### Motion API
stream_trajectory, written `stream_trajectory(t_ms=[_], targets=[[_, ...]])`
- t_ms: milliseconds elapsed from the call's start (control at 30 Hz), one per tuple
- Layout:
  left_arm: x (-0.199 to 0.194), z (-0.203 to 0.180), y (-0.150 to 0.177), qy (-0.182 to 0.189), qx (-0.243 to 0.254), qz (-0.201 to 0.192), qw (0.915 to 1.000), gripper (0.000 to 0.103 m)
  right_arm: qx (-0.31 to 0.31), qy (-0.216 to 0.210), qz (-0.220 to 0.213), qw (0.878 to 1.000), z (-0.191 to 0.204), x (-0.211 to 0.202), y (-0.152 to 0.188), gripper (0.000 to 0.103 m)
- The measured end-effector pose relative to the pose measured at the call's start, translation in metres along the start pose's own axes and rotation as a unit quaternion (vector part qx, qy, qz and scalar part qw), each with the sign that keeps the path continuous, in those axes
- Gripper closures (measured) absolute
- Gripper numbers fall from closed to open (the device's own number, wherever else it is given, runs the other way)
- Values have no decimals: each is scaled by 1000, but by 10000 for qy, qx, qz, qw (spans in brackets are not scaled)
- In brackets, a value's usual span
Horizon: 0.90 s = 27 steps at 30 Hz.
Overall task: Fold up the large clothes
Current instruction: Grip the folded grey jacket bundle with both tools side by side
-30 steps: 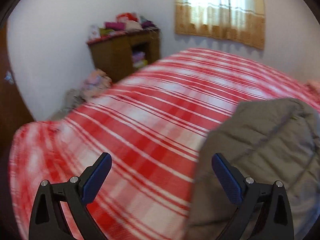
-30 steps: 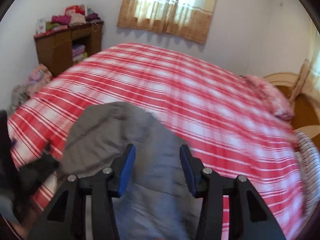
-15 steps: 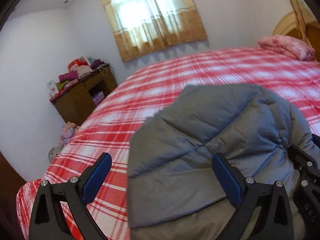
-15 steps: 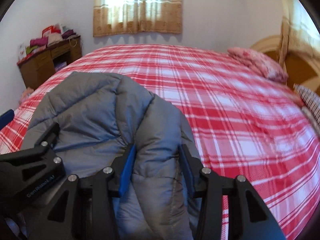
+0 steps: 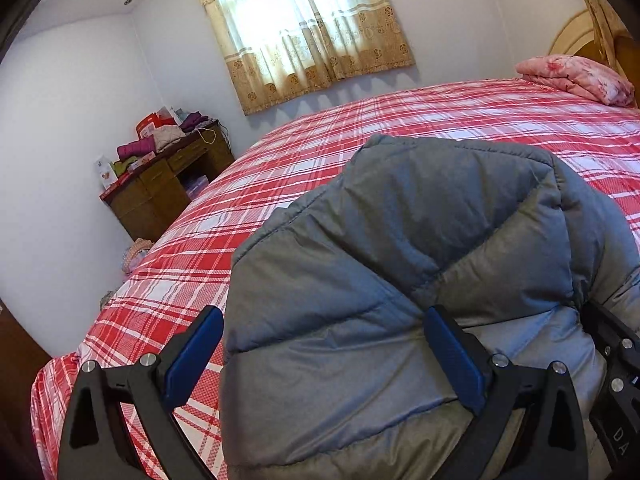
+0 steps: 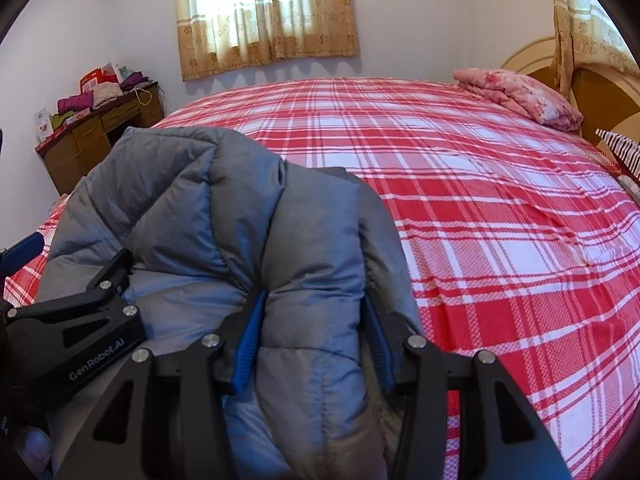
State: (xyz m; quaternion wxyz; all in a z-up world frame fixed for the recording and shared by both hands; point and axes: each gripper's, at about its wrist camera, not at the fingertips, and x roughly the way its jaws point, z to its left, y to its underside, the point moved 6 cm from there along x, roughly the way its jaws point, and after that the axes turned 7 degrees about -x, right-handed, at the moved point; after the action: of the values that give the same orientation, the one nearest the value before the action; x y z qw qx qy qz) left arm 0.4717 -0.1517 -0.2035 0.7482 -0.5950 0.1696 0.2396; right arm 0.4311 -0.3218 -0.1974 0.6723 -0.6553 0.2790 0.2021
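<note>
one grey puffer jacket (image 6: 304, 248), bunched on plaid bed (image 6: 500, 208), directly ahead of both claws; right gripper (image 6: 312, 348) pinches a thick fold, left gripper (image 5: 320, 364) spread wide astride its edge, gripping nothing.

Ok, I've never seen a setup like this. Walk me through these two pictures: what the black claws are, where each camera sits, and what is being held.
No robot here: a person carries a two-finger gripper in each hand, and a wide-angle camera on each looks forward along its fingers.

One picture comes from the left gripper. Its blue-padded fingers stand wide apart around a grey puffy jacket without closing on it.

The other comes from the right gripper, whose fingers squeeze a thick fold of that same jacket. The black piece at its left edge is the left gripper, seen from the side.

The jacket lies on a bed with a red checked sheet. A folded pink blanket lies near the headboard, and a wooden desk piled with clothes stands by the wall, under a curtained window.
</note>
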Motion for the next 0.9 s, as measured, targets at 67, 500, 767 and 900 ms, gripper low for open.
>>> stream_trajectory(t_ms=[67,500,767,900], targets=[[0,-1,1,-34,23,-10,10000,2,6,-8,8,10000,0,1,1,53],[5,-5,6,-54,9,7,10000,2,8,-10,129,9999,0,9,6,50],[9,-5,7,-33,18,77,10000,2,18,-37,207,9998,-1,12,8,50],[13,-3,8,-19,41,130,9999,2,45,-72,248,9997,-1,13,8,50]])
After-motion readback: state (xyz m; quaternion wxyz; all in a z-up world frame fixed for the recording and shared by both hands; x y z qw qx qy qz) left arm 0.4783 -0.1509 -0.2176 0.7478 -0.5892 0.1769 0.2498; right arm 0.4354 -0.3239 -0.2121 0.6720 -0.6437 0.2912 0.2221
